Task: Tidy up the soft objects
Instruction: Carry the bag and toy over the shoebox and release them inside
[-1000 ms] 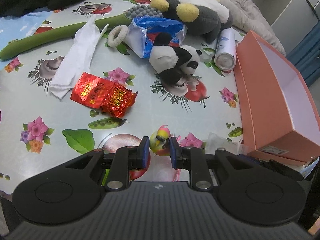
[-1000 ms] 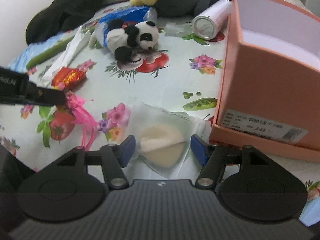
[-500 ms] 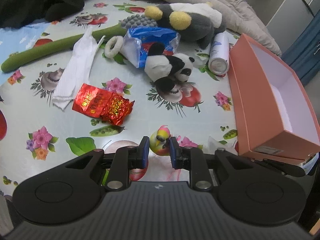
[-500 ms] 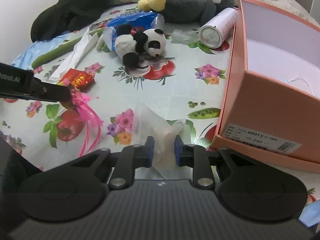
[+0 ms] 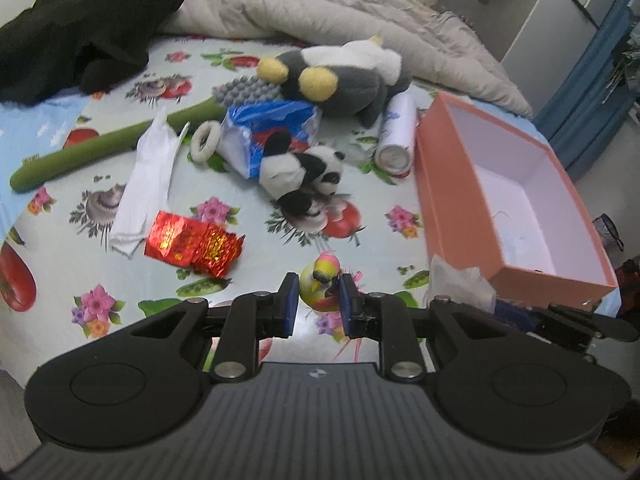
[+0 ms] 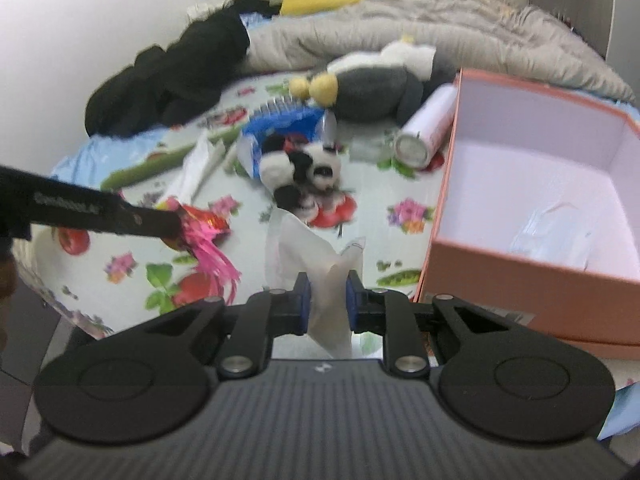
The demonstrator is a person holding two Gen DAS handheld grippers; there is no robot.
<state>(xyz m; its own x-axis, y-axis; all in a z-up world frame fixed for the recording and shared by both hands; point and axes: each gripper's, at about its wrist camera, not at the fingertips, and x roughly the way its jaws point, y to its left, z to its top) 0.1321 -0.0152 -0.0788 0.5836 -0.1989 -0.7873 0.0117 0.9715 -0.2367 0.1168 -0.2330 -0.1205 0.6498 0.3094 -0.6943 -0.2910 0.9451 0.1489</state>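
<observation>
My left gripper is shut on a small yellow bird toy with pink streamers, held above the floral cloth. My right gripper is shut on a clear plastic pouch with a cream pad inside, lifted off the cloth beside the open salmon box. The pouch also shows in the left wrist view by the box. A small panda plush lies mid-cloth, a large grey plush behind it.
On the cloth lie a red foil packet, a white sock, a green plush stalk, a white hair tie, a blue bag and a spray can. Black clothing and a grey quilt lie behind.
My right gripper closed on the plastic pouch and raised it off the cloth. Both grippers rose, the left still holding the bird toy.
</observation>
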